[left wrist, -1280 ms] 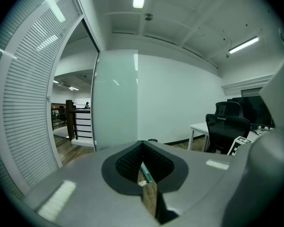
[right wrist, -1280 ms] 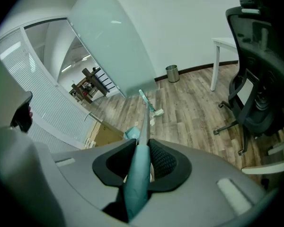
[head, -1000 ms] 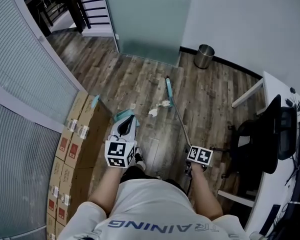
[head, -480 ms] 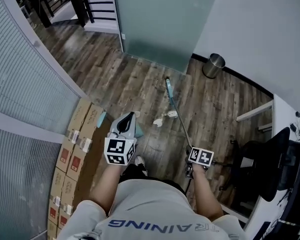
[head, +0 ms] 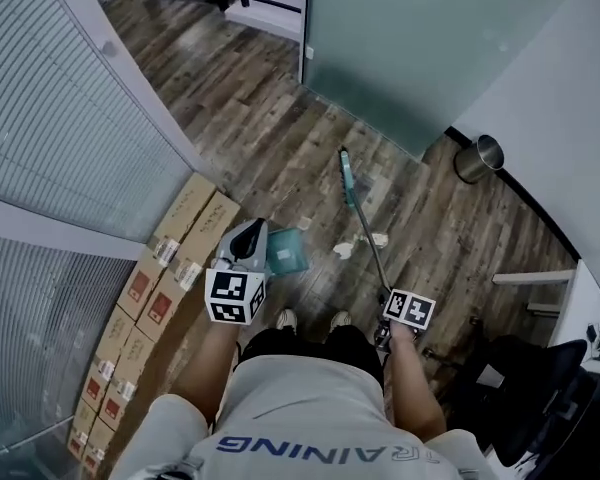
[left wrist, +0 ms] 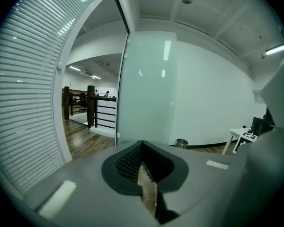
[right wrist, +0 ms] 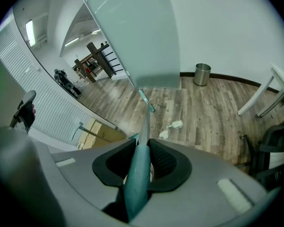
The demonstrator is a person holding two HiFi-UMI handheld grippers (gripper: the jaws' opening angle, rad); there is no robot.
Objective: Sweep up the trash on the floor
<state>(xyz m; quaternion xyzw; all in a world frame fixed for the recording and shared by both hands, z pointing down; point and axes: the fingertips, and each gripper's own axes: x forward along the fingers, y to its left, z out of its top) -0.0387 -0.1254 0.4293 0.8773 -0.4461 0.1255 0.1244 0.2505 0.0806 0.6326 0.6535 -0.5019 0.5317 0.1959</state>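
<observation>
My left gripper [head: 248,232] is shut on a thin flat strip [left wrist: 148,193], apparently the handle of the teal dustpan [head: 286,251] that hangs just right of it, above the floor. My right gripper [head: 388,320] points steeply down and is shut on the teal broom handle [right wrist: 137,178]. The shaft runs forward to the broom head [head: 346,173] on the wood floor. Two crumpled paper scraps [head: 344,251] [head: 379,239] lie beside the shaft, between dustpan and broom. In the right gripper view the scraps [right wrist: 176,124] sit right of the shaft.
Stacked cardboard boxes [head: 170,268] line the slatted glass wall at left. A metal bin [head: 478,158] stands by the far wall next to a frosted glass panel [head: 400,48]. A black office chair [head: 540,398] and a white desk leg [head: 530,278] are at right.
The person has walked forward with broom and dustpan. The paper scraps now lie close in front of the feet, and the dustpan is nearer them. Both grips are unchanged.
</observation>
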